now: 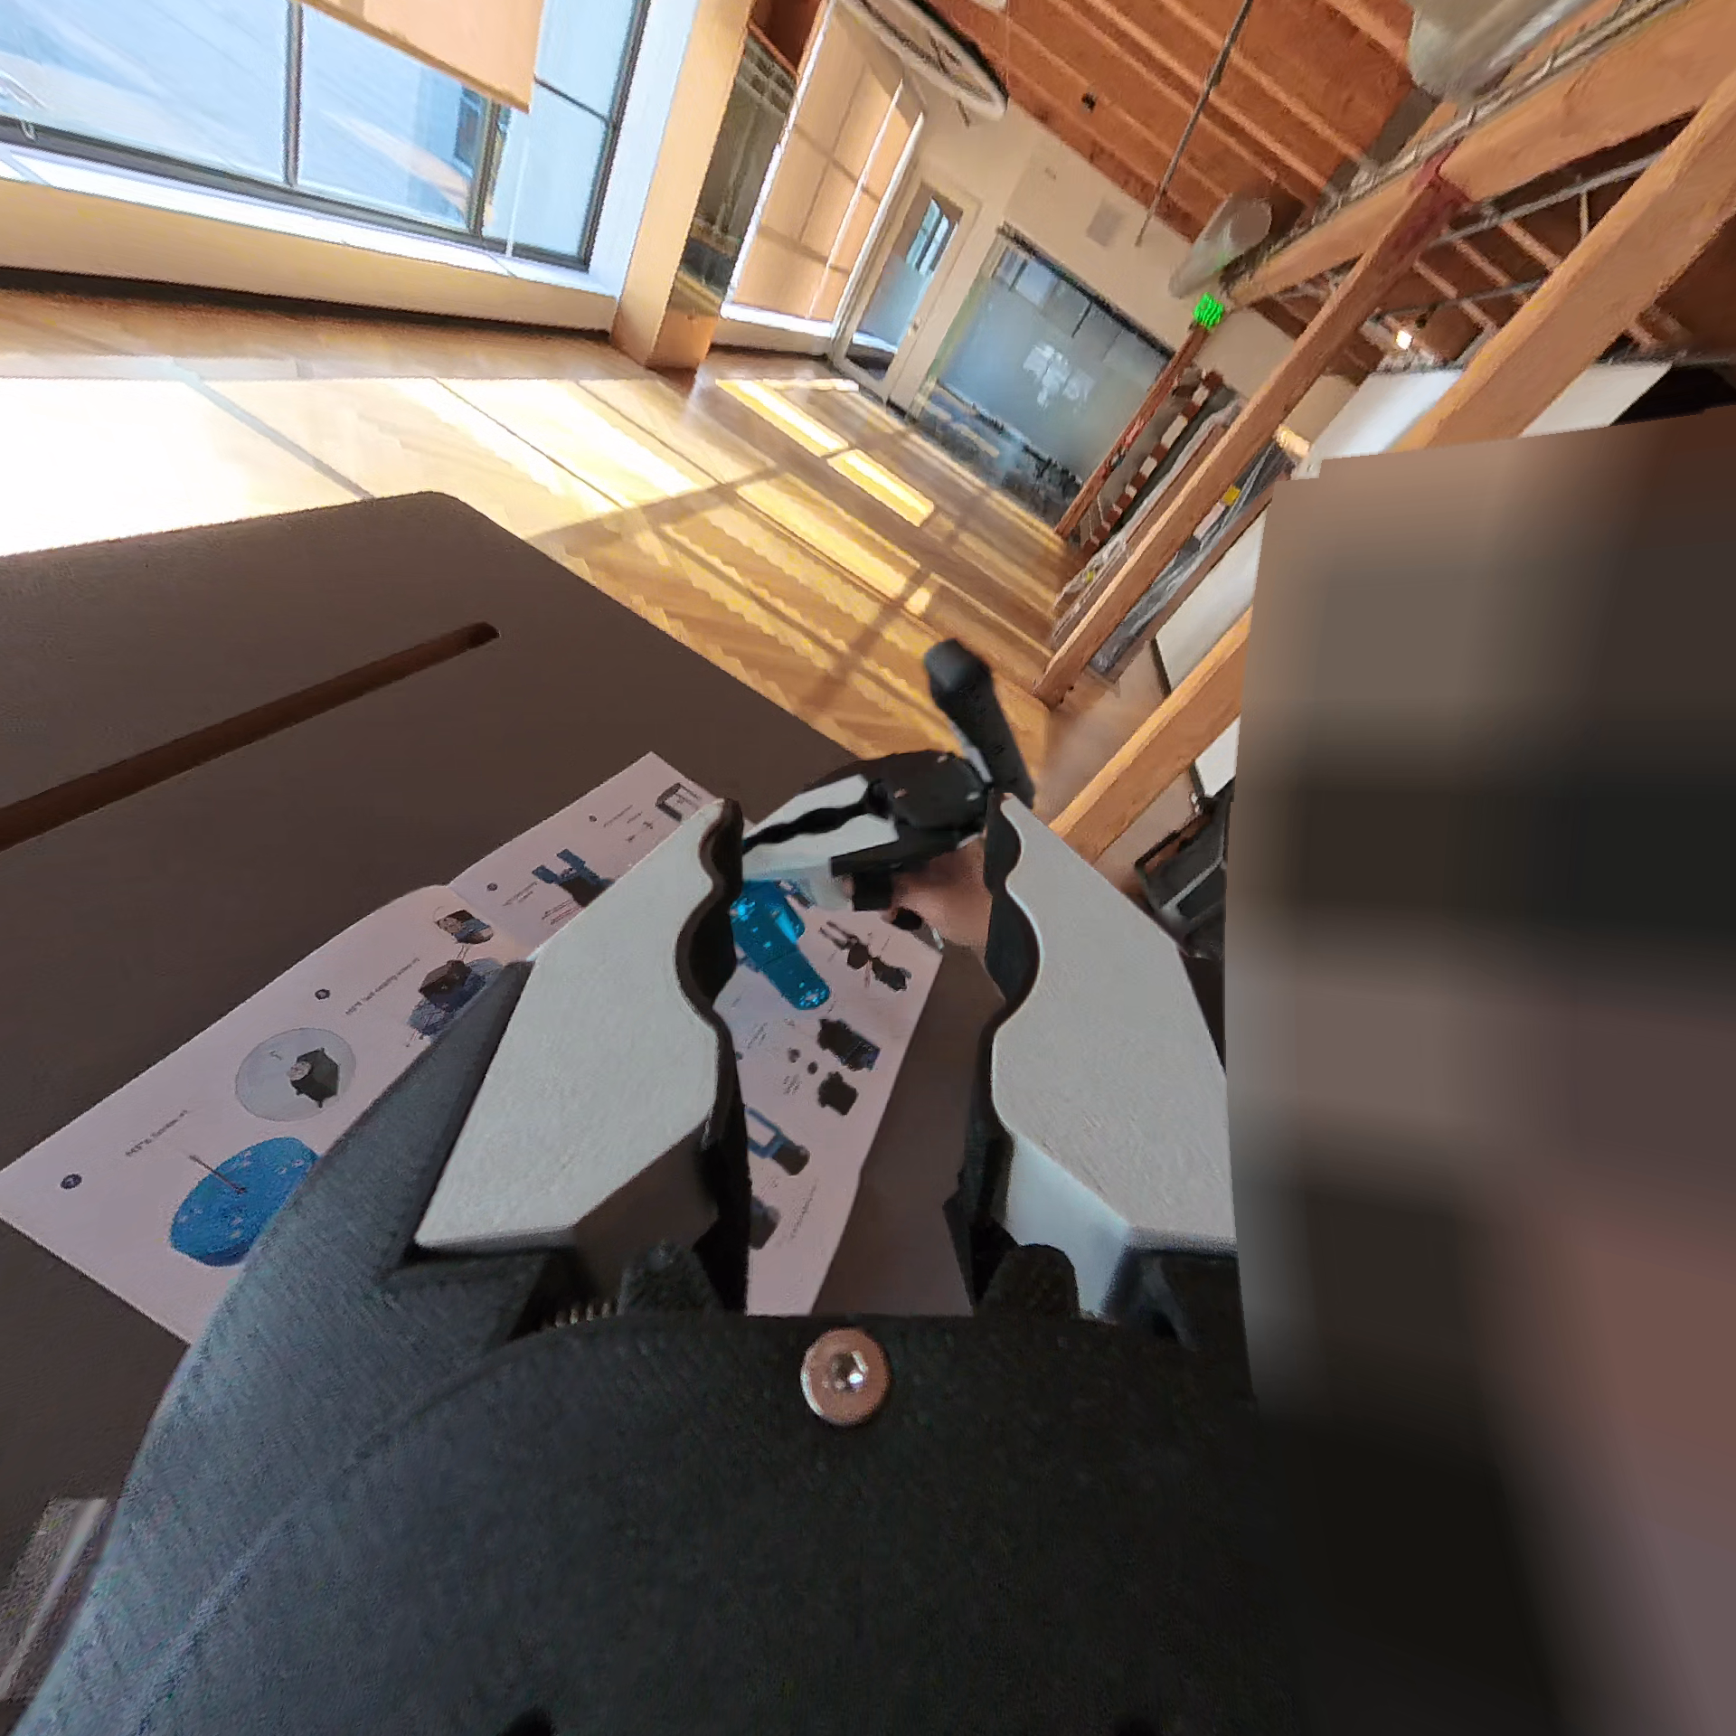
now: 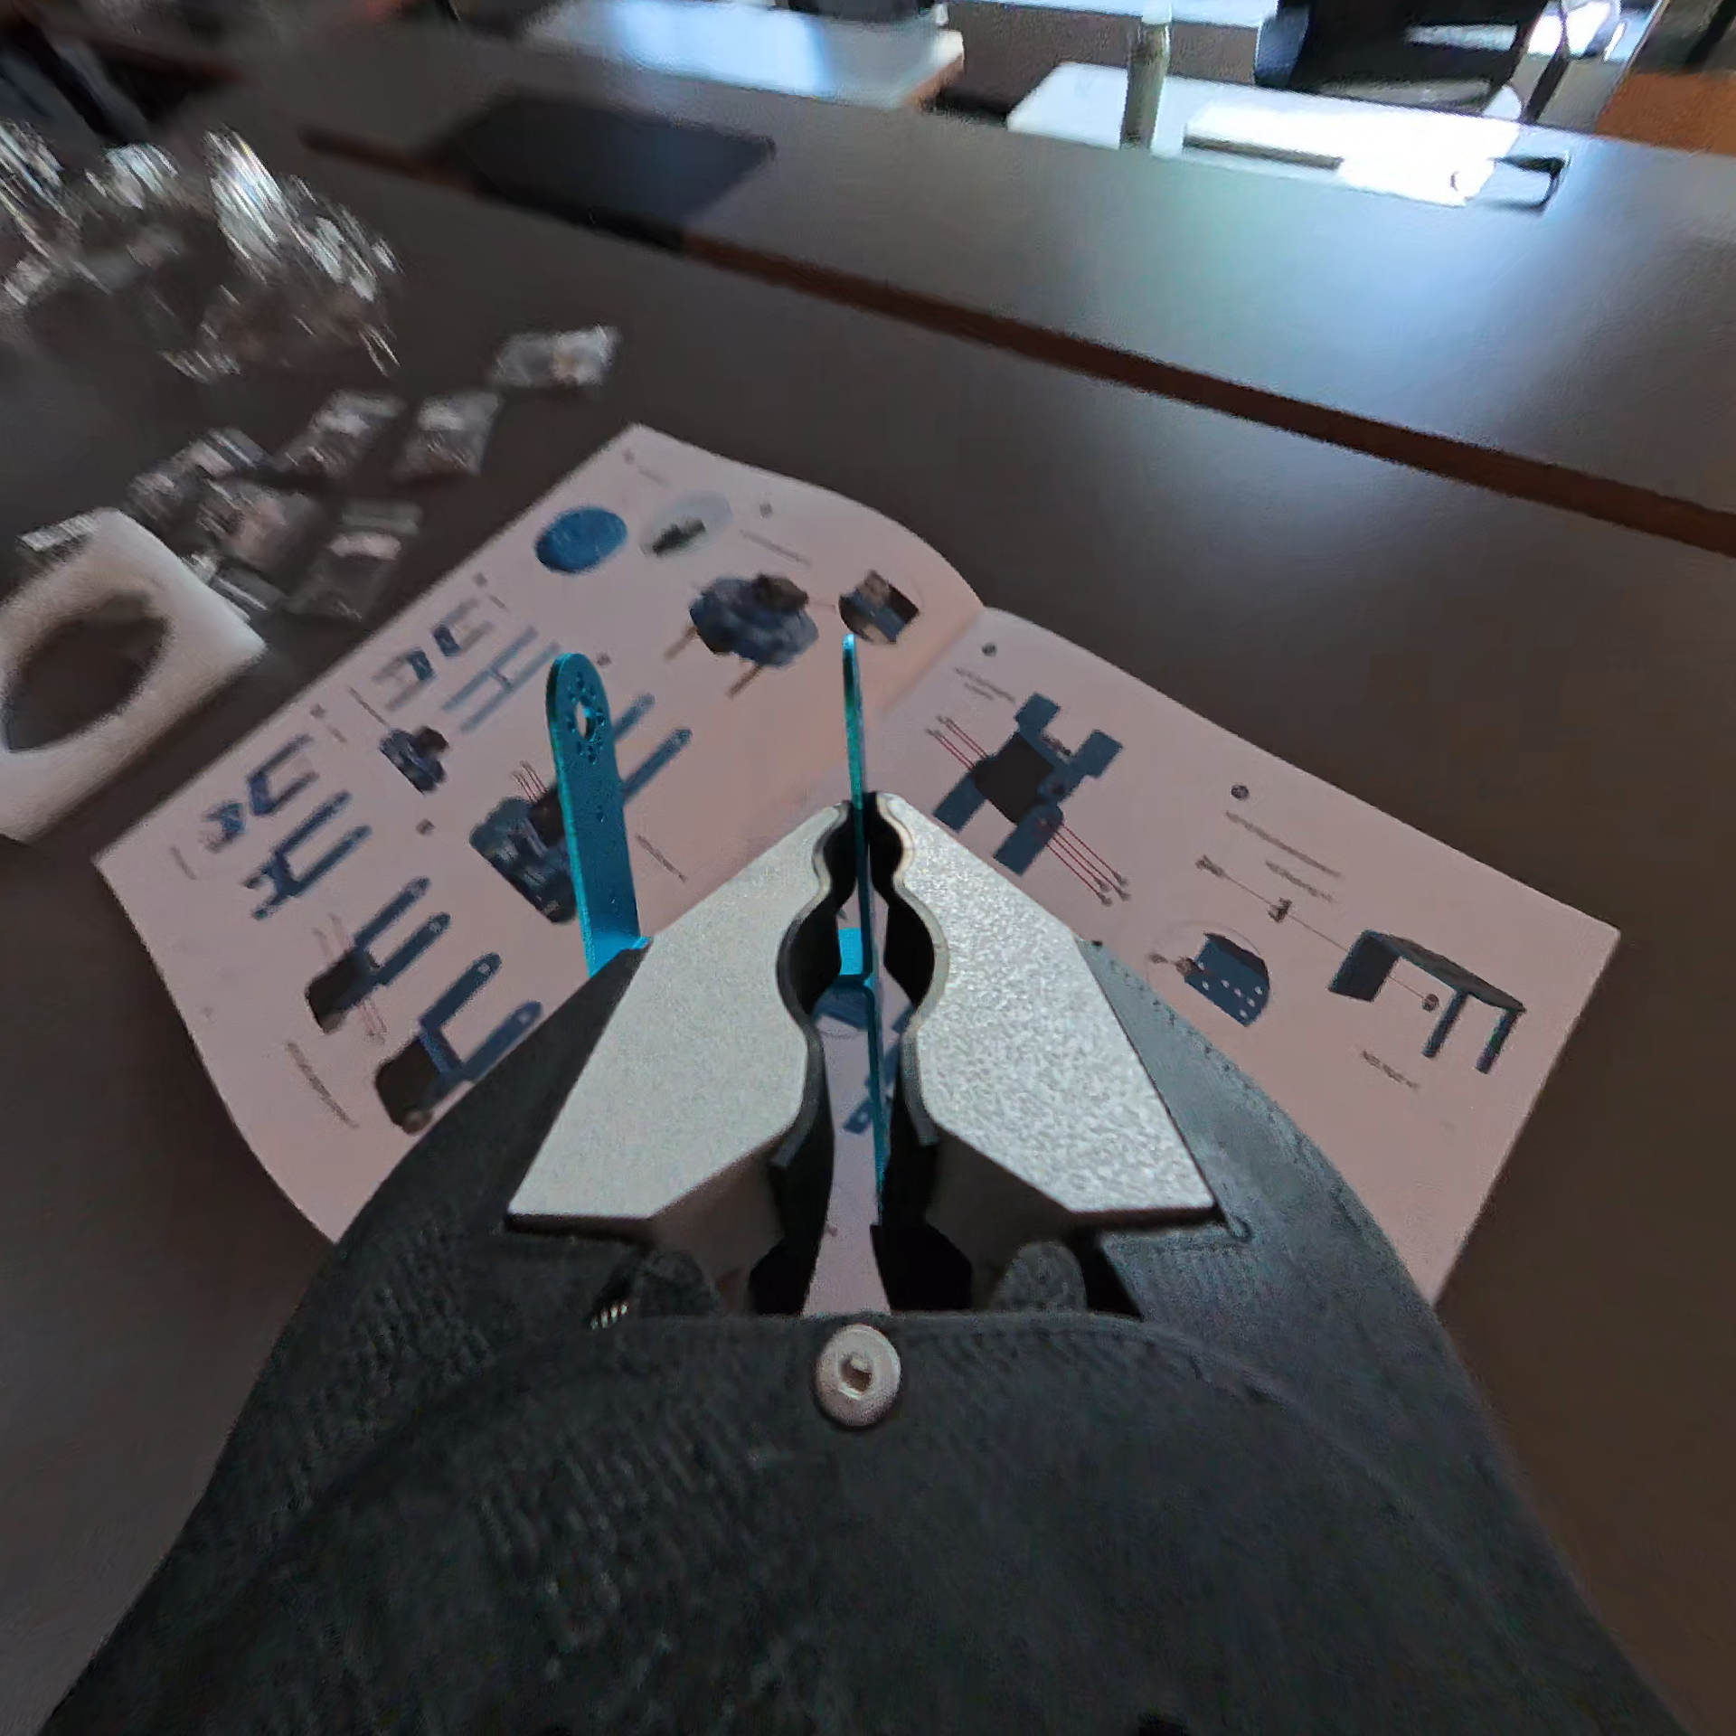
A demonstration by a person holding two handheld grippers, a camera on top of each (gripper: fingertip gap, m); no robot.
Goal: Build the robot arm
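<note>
Blue anodised metal is what I am pinching in my right gripper (image 2: 860,827): a U-shaped bracket (image 2: 587,798), one arm clamped edge-on between the jaws, the other arm standing free to the left with its ring of holes showing. I am holding it above an open instruction sheet (image 2: 1174,845) lying on the dark table (image 2: 1221,470). My left gripper (image 1: 860,845) is hovering over the same sheet with its jaws spread and nothing between them; beyond its tips the right gripper and the bracket are showing. To the left, small clear bags (image 2: 348,470) of parts and a white foam block (image 2: 85,676) with a round cut-out are lying on the table, well apart from the bracket.
</note>
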